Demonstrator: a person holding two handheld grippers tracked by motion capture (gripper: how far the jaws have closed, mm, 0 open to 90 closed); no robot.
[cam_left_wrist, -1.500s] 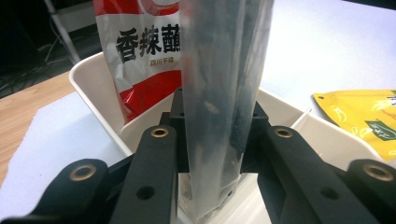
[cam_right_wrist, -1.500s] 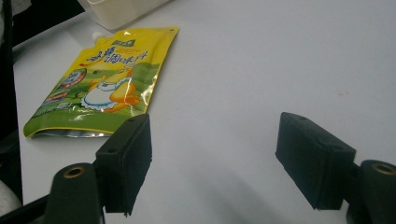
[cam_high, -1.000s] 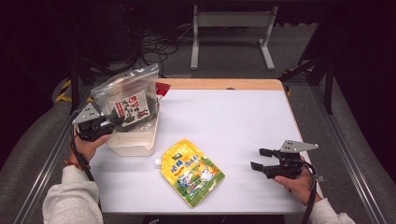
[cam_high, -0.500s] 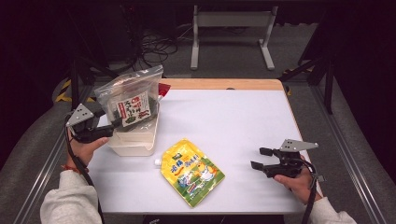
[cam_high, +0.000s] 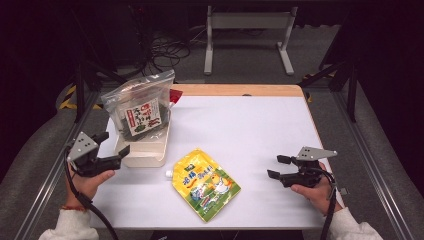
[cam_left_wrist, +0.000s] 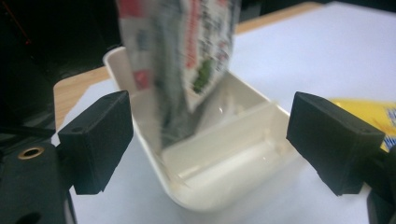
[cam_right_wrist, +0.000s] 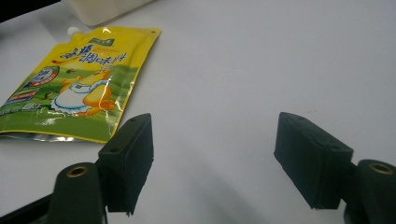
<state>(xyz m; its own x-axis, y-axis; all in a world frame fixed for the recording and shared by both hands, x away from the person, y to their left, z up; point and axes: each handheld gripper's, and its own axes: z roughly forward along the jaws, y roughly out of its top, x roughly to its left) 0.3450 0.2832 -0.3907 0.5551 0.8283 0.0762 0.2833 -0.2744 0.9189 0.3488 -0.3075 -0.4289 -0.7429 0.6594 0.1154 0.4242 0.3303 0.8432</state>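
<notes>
Left gripper (cam_high: 114, 145) has pulled back from the clear bag (cam_high: 141, 104) since the earlier frame, now sitting off the near-left corner of the cream tub (cam_high: 142, 152), jaws have just been opening and stand spread with nothing between the pads. Bag used to be in that grip; now it stands on its own inside the tub, leaning on the far wall, top edge poking up well above the rim. Bag is glossy see-through plastic, crinkled, with dark flaky contents and a white label with red and green print. In the left gripper view the tub is smooth off-white plastic, rounded corners, oblong, with a low ridge across its floor; the bag's lower end rests in it, blurred. Right gripper (cam_high: 276, 166) has not moved, resting at the right side of the table (cam_high: 260, 125), jaws spread apart and empty, bare white surface between them in the right gripper view. Yellow pouch (cam_high: 206, 184) lies flat in the middle near the front edge, same spot as before, shiny foil-like film, yellow and green print with a cartoon duck, small white spout at its corner toward the tub. Table top is matte white with a wooden strip at the far edge.
</notes>
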